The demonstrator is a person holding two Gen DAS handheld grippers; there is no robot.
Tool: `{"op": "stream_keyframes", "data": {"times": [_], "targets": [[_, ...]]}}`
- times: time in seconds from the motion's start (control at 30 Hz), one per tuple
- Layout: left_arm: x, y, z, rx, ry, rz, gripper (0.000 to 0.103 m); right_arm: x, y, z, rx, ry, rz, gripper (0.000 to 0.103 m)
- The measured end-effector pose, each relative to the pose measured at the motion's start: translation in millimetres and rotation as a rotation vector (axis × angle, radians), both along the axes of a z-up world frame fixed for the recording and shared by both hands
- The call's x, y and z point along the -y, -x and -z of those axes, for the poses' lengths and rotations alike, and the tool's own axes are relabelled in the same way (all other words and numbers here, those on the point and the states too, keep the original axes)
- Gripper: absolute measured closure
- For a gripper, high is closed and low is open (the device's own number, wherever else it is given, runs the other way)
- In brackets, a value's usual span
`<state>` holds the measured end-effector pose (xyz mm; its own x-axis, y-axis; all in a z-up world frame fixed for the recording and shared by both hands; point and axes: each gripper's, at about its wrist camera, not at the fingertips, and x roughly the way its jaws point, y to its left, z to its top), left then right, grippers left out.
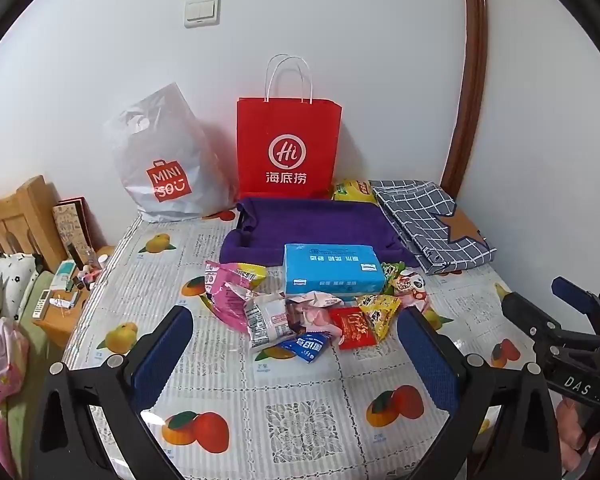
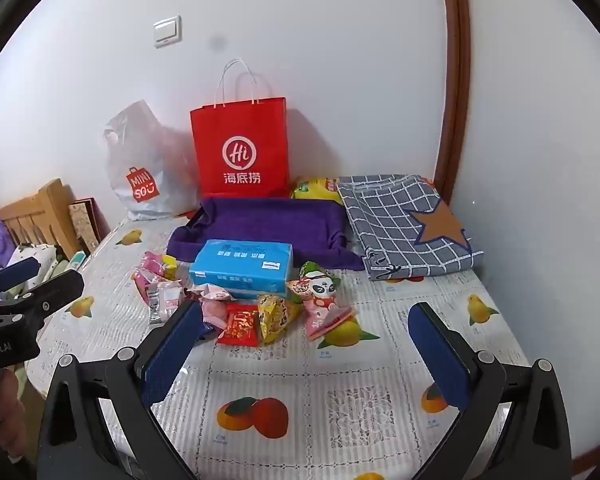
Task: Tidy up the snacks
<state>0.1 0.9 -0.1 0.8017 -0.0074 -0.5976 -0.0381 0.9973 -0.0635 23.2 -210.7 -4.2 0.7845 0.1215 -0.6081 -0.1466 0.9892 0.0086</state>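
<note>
Blue tissue pack [image 1: 332, 268] sits behind scattered snack packets [image 1: 300, 316] on the fruit-print worktop [image 1: 300, 400]; left gripper [image 1: 296, 360] and right gripper [image 2: 306, 360] hover wide open, empty.

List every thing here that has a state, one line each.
left gripper: open, holding nothing
right gripper: open, holding nothing
red paper bag: upright against wall
white plastic bag: slumped against wall
blue tissue pack: lying flat
snack packets: loose in a pile
purple cloth tray: empty
checked cloth: folded
</note>
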Motion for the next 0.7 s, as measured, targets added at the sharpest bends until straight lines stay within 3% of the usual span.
{"op": "stream_keyframes", "data": {"times": [0.7], "targets": [[1.6, 8.4, -5.3, 0.017, -0.013, -0.005, 0.001, 1.7, 2.7, -3.4, -0.030, -0.023, 0.011, 0.001]]}}
